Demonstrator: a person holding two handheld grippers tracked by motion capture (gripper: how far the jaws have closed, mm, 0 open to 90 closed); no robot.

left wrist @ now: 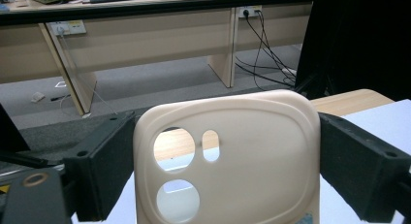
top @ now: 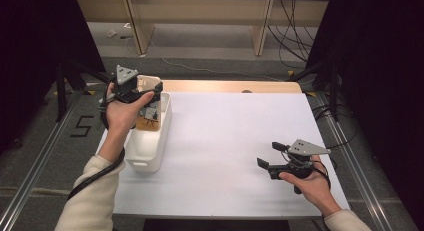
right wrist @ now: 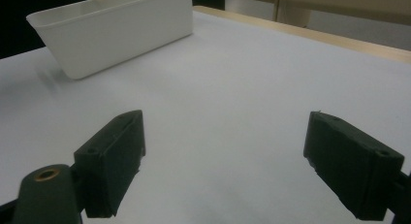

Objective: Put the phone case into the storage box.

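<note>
High view: the left gripper (top: 146, 91) clamps a cream phone case (top: 150, 83) upright above the white bin (top: 148, 150), while the right gripper (top: 270, 155) gapes empty at four o'clock.

On the tabletop (top: 235, 141) a bin (top: 150, 143) stands along the left edge, with some items (top: 149, 116) lying inside it. The left hand-held gripper (top: 145, 91) sits above the bin's far end, a phone case (left wrist: 232, 156) upright between its jaws. The right hand-held gripper (top: 269, 155) is over the tabletop's near right part, well apart from the bin
</note>
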